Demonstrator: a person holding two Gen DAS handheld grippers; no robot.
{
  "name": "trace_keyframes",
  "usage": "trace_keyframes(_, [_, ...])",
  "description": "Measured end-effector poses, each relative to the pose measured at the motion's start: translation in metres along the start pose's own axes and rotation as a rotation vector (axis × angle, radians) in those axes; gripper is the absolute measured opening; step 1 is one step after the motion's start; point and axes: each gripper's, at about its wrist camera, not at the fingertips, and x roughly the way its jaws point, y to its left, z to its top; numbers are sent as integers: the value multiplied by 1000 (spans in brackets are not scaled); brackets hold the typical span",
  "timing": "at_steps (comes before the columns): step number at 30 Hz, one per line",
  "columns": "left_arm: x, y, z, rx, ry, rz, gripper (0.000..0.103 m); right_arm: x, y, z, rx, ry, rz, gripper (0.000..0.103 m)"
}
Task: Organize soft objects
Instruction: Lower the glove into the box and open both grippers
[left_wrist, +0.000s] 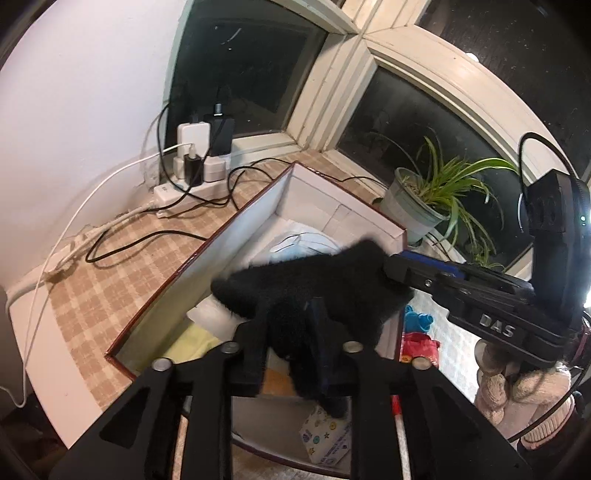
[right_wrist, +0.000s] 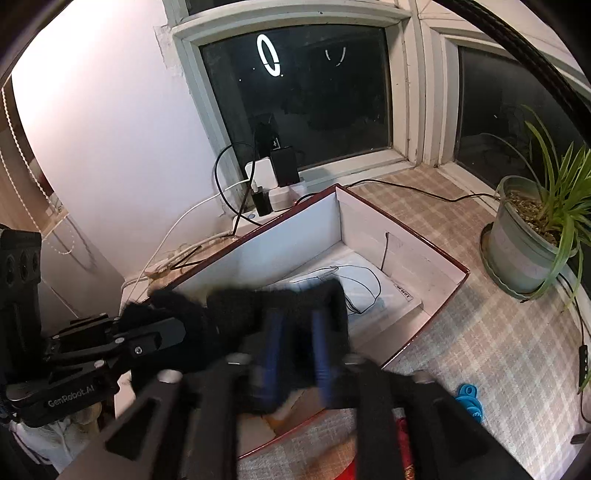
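Between the two sets of tongs, over the open box (right_wrist: 413, 258), hangs a black fuzzy glove (left_wrist: 314, 288), stretched from one tool to the other. Seen from the left wrist, the left gripper (left_wrist: 291, 325) stands with its jaws partly spread, the glove's cloth draped in the gap and over the blue-padded finger; whether the pads still press on it cannot be told, for the dark fabric hides the contact. From that same view the right gripper (left_wrist: 388, 267) reaches in from the right side, its tip buried in the far edge of the glove. The right wrist view is blurred, but its blue pads (right_wrist: 273, 350) show apart with black cloth between and around them, so a grip there looks loose at best. Beyond the tongs, on the floor of the box, lies a pale face mask (right_wrist: 354, 291) on white paper. Just past the box's far corner sits a power strip (left_wrist: 192, 184) crowded with chargers and cables, against the wall. To the right of the right gripper stands a potted plant (right_wrist: 528, 251) on the checked cloth (right_wrist: 491, 350) of the sill, well apart from the glove. Below the right gripper a person's knitted sleeve (left_wrist: 524, 402) shows.
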Motion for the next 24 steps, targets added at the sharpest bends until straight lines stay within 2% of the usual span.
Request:
trace_keyframes(1, [0,1,0,-4,2,6,50,-1,0,0,2,-3,3,49])
trace_keyframes(2, [0,3,-1,-12,2,11,59,-3,0,0,4,-10,8,53])
trace_keyframes(3, [-2,4,-1,-21,-4,11,59,-5,0,0,3,-19,10,54])
trace_keyframes(7, [-7,6,-2,-23,-7,14,59,-14,-1,-2,15,-25,22,55])
trace_keyframes(12, [-20,-5,-7,-4,-11,-20,59,-34,-8,-9,28,-50,31,58])
trace_keyframes(19, [-39,-49,-26,85,-10,-113,59,-78,-39,-33,115,-94,36,58])
trace_keyframes(24, [-44,-91,-45,153,32,-221,59,-109,-69,-62,174,-105,-1,58])
